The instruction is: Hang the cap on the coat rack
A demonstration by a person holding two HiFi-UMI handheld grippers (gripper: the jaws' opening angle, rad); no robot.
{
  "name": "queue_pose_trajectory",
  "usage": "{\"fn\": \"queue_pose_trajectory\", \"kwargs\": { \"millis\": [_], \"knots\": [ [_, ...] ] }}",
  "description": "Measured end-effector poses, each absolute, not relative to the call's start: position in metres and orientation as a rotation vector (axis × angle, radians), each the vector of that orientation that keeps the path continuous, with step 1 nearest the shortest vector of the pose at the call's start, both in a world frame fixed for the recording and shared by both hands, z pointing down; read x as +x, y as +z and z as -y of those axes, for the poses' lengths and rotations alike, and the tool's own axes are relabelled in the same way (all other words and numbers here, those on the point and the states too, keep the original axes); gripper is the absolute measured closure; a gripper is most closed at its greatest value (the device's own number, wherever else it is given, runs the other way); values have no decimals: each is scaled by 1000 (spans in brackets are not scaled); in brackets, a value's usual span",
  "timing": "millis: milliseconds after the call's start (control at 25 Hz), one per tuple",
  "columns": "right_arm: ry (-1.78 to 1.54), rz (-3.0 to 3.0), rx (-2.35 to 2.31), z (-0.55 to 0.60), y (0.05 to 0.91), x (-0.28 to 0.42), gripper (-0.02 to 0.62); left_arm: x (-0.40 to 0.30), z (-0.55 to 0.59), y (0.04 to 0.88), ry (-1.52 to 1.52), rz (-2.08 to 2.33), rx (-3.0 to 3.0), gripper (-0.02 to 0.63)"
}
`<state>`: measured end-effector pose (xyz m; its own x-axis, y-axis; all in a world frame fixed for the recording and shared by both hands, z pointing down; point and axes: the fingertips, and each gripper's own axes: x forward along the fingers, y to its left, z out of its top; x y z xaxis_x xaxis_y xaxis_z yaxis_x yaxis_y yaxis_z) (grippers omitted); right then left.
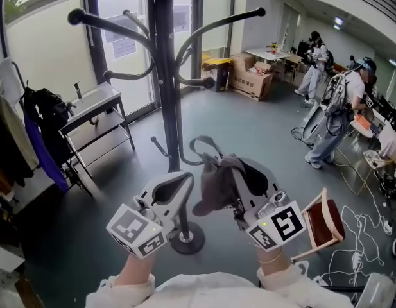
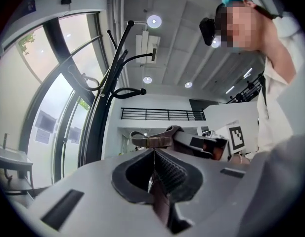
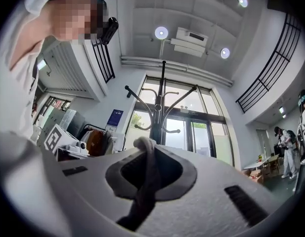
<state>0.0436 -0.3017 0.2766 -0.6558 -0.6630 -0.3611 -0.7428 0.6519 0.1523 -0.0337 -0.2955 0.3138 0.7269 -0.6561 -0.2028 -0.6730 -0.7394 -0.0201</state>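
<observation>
Nearest item: my left gripper (image 2: pixel 153 157), ribbed black pads clenched on a stiff brown edge of the cap (image 1: pixel 217 188). Next, my right gripper (image 3: pixel 145 149), pinching a soft grey-brown fold of the same cap (its back strap arches upward). The cap is held in the air between both, in front of the coat rack (image 1: pixel 164 76): glossy black pole, curved knob-tipped hooks, round base.

Top of the coat rack (image 1: pixel 164 76) is cut off by the head view's upper edge, and lower down its pole is hidden behind the left gripper (image 1: pixel 183 179). Much of the cap (image 1: pixel 214 191) is covered by the right gripper (image 1: pixel 236 175); only a pinched fold (image 3: pixel 145 167) is seen in that gripper's view
</observation>
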Motion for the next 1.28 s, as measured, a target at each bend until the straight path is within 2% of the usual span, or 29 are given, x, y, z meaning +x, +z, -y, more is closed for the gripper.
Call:
{"fn": "queue_pose_trajectory", "kwargs": {
  "millis": [840,1280],
  "knots": [
    [741,-2456,-1012,268,157,54,588,-20,285,219,438,-871,-2717,589],
    [910,-2383,-954,256,101,43,588,-19,277,163,404,-821,-2565,589]
  ]
}}
